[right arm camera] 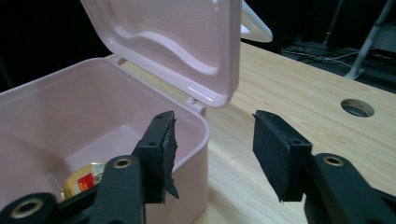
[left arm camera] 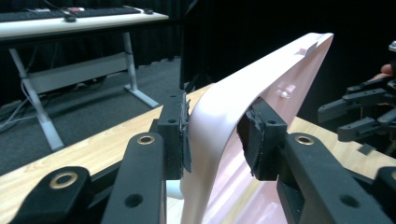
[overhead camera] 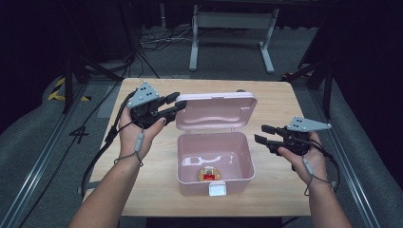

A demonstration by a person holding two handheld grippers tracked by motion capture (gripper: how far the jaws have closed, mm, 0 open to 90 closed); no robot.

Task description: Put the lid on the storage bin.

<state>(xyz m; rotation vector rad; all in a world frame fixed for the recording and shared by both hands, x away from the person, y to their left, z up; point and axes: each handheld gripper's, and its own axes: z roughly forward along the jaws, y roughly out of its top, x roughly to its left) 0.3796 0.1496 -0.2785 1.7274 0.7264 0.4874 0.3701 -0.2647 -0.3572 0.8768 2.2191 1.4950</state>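
Left gripper straddles the lid edge with its jaws not quite pinching, so the lid could flop shut if it gets nudged. Right gripper hangs wide open, empty, just beside the box. Count: 1 box, 1 lid, 1 little round tin inside, 2 grippers.

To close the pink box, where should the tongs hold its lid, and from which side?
Probably the lid's thin side edge, from the person's left, where the left tongs straddle it: the lid stands open and upright, so this narrow edge fits between the jaws.
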